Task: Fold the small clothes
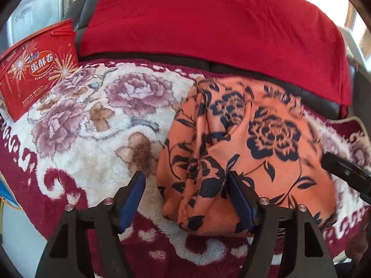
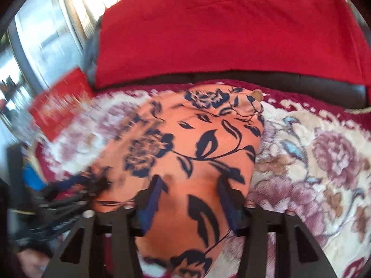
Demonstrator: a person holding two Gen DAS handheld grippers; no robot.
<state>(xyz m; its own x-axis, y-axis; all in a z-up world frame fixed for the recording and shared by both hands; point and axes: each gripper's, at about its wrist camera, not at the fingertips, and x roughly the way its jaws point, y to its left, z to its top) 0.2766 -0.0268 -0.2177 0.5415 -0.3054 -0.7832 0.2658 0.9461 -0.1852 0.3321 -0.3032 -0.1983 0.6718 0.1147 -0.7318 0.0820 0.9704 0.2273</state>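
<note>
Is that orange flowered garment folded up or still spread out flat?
Partly folded, not flat. The orange garment lies bunched on the floral blanket, with layered edges and deep creases along its left side. How many folds, cannot tell.

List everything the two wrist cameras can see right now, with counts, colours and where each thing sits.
Orange cloth with dark blue rose print: one, bunched on the plush blanket, right of centre in the left wrist view.
Plush floral blanket: one, cream with mauve roses and maroon border, covering the seat.
Plain red fabric: one, draped over the dark backrest behind.
Red egg-roll box: one, red with gold print, standing at the blanket's far left edge.
Dark leather-like sofa back: one, black, showing below the red fabric.
Left gripper: black with blue pads, open, straddling the cloth's near left edge.
Right gripper: black with blue pads, open over the cloth's near end.
</note>
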